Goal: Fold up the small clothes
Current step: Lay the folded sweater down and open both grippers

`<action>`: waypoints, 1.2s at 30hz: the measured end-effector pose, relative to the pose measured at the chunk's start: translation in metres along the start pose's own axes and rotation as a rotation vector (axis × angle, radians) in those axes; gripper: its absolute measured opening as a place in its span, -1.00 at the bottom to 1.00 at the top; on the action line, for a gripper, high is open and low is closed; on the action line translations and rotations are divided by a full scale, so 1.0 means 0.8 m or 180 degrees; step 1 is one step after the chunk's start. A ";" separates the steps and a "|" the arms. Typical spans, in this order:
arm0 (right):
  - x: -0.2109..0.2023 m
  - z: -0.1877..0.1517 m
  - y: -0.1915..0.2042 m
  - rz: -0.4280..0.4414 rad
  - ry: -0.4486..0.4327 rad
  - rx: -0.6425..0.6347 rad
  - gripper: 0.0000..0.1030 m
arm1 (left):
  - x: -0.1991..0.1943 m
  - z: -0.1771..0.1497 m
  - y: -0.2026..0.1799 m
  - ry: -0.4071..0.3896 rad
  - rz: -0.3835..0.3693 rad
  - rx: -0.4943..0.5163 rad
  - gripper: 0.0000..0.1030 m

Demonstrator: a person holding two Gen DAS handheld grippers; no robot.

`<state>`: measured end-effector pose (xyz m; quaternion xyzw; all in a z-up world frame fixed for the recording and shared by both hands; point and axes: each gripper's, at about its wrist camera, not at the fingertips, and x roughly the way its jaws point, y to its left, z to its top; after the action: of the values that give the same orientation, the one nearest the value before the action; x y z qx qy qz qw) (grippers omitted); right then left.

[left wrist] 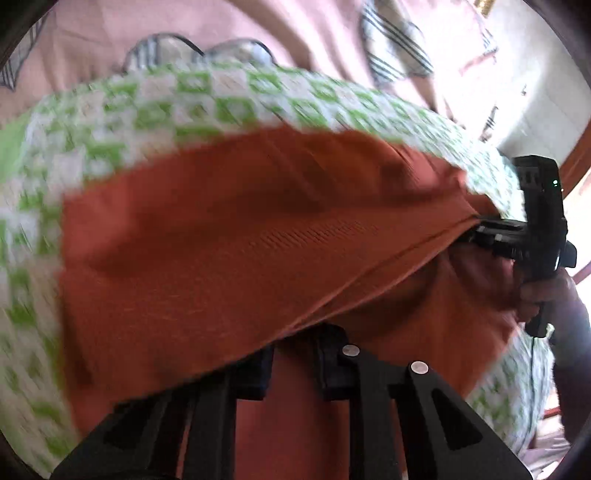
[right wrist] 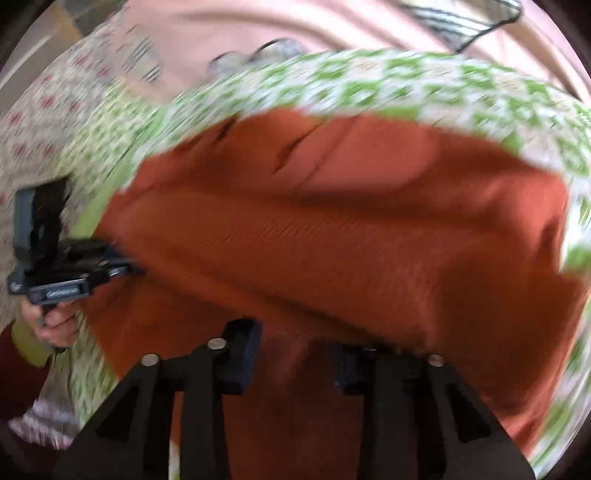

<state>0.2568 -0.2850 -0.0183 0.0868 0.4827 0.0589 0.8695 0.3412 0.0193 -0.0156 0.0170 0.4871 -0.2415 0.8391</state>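
Pink bedsheet (left wrist: 303,33) fills the top of both my views, with a striped cloth (left wrist: 395,48) lying on it at the upper right of the left view. On the sheet lies the green-and-white checked cloth (left wrist: 110,122), blurred, curving across the frame from the left edge to the right. On that lies the rust-orange garment (left wrist: 229,236), the biggest thing in the middle of each view, and its near edge drapes over my fingertips at the bottom. My left gripper (left wrist: 293,373) sits at the bottom centre of its own view, jaws a little apart with orange cloth lying between them; whether the pads actually press it, I cannot tell through the blur. My right gripper (right wrist: 295,358) is the same story at the bottom centre of its view: a narrow gap, orange fabric in it, grip unclear. In the left view the right gripper shows at the right edge, nose against the garment's far corner, my hand (left wrist: 543,295) wrapped on its handle. In the right view the left gripper (right wrist: 122,267) meets the garment's left corner at the left edge.
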 end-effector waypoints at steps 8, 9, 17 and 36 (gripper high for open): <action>-0.040 0.032 -0.064 -0.0485 -0.0898 0.0833 -0.45 | -0.016 0.052 0.109 -0.0485 0.0703 -0.0822 -0.72; -0.047 0.028 -0.062 -0.0498 -0.0954 0.0858 -0.44 | -0.023 0.046 0.111 -0.0537 0.0686 -0.0867 -0.72; -0.082 -0.037 -0.006 -0.0069 -0.0911 0.0656 -0.42 | -0.097 -0.046 0.048 -0.0734 0.0561 -0.0732 -0.18; -0.178 -0.208 -0.024 -0.0501 -0.0980 0.1153 -0.11 | -0.170 -0.223 0.046 -0.0564 0.0405 -0.1546 0.05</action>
<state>0.0406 -0.3144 0.0099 0.2113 0.3526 -0.1103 0.9049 0.1566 0.1521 -0.0047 -0.1755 0.4534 -0.0648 0.8714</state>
